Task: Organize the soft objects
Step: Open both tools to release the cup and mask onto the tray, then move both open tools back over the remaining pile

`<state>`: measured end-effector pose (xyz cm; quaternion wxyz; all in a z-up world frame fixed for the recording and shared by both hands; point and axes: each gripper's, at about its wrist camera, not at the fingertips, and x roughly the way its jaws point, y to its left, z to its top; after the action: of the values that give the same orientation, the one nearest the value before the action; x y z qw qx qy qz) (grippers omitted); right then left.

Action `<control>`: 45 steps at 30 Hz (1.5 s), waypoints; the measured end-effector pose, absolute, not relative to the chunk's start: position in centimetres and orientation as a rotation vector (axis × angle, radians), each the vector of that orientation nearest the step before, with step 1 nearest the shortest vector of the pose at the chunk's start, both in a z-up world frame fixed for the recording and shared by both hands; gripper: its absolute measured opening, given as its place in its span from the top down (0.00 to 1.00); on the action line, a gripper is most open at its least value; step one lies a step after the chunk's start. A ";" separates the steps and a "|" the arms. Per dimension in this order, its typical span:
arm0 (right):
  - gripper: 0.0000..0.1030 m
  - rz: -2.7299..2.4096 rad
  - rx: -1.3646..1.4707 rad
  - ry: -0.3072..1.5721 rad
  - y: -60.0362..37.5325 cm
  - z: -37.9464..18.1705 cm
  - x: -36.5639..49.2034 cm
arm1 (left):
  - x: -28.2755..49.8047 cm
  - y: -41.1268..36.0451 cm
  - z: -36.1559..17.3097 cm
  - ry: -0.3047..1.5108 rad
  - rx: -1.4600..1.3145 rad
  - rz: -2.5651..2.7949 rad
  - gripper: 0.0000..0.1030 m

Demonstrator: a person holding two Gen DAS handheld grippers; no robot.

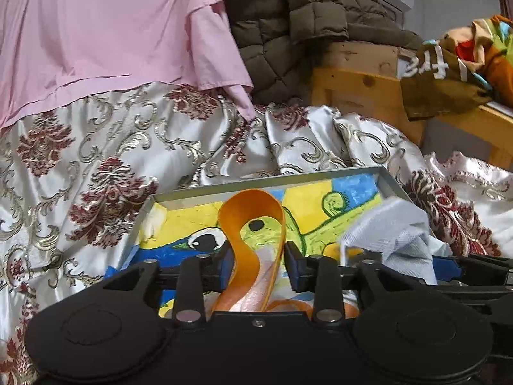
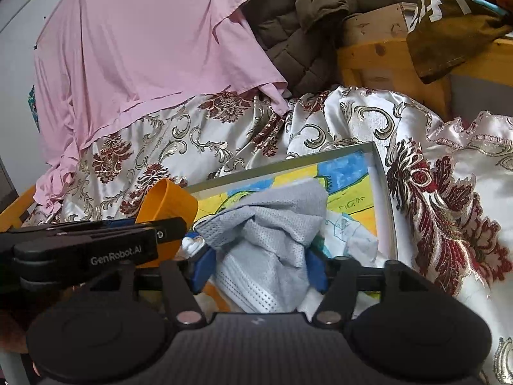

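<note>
On a bed draped in damask satin (image 1: 105,147), a framed painting (image 1: 266,178) holds an orange strap (image 1: 253,224) between the left gripper's (image 1: 258,260) parted jaws, a grey mesh cloth (image 2: 269,224) between the right gripper's (image 2: 259,266) wider ones

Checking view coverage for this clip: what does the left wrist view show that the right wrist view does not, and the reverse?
Only the left wrist view shows the left gripper head-on, its jaws apart around the looped orange strap, pads not pressing it, and the painted eye on the picture.

Only the right wrist view shows the right gripper head-on, its jaws wide on either side of the grey mesh cloth, and a grey wall at far left.

Both show the framed painting, patterned satin bedspread, pink sheet, brown quilted jacket and wooden frame.
</note>
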<state>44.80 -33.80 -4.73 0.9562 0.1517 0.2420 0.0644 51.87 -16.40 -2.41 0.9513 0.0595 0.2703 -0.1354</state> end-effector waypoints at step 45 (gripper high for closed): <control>0.00 0.141 0.200 0.310 -27.3 -0.5 19.8 | 23.4 -5.6 0.3 0.421 -0.130 -0.138 0.01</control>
<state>19.80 -27.34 -0.48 0.9806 0.0993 0.1540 0.0699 23.36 -5.56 0.29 0.9735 -0.0646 0.2085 -0.0684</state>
